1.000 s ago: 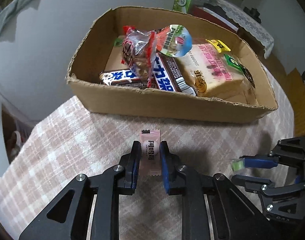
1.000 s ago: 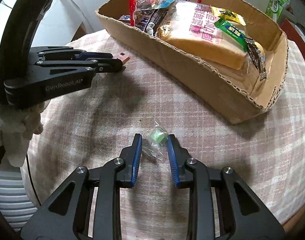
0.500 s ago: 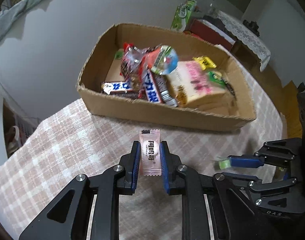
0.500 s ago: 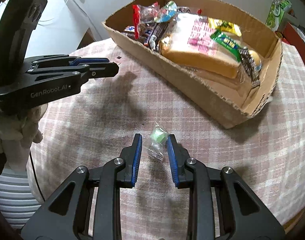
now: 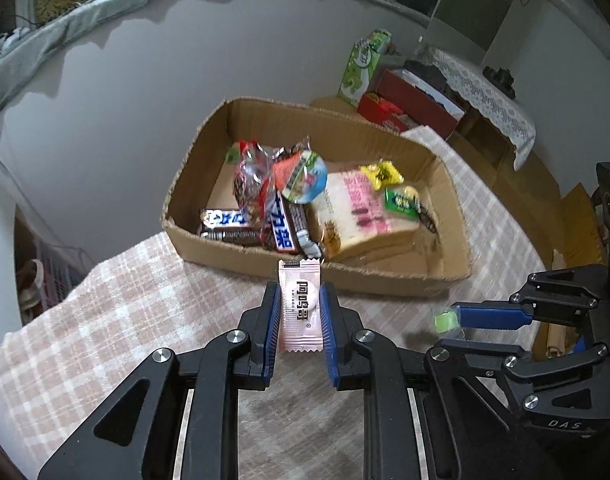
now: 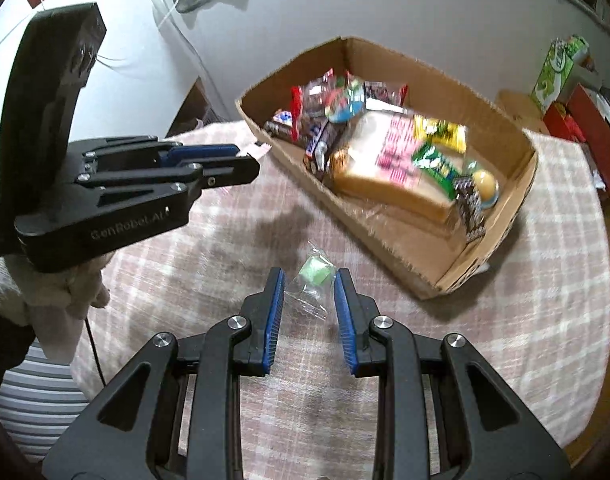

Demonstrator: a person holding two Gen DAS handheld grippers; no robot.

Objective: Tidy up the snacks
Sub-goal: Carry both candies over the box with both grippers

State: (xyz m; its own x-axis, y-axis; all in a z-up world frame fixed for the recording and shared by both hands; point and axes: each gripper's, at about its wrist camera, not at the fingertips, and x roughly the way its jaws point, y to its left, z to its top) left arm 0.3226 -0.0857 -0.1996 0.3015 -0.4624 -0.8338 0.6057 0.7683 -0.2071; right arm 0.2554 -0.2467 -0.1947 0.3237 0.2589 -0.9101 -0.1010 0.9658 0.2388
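Note:
My left gripper [image 5: 299, 304] is shut on a pink candy sachet [image 5: 299, 300] and holds it above the checked tablecloth, in front of the cardboard box [image 5: 241, 256]. My right gripper [image 6: 309, 292] is shut on a green candy in a clear wrapper [image 6: 315, 276], also held above the cloth. The box [image 6: 421, 264] holds chocolate bars [image 5: 281, 228], a bread pack [image 5: 361, 208], a jelly cup [image 5: 307, 176] and other snack packets. The right gripper [image 5: 453, 320] shows at the right of the left wrist view; the left gripper [image 6: 245, 160] shows at the left of the right wrist view.
The round table has a pink checked cloth [image 6: 505, 340]. A grey wall [image 5: 125, 100] stands behind the box. A green carton [image 5: 363, 64] and a red box [image 5: 409, 108] lie beyond on the right. A gloved hand [image 6: 57, 288] holds the left gripper.
Both grippers have lifted up and drawn back from the box with their candies held; the box looks smaller and farther away.

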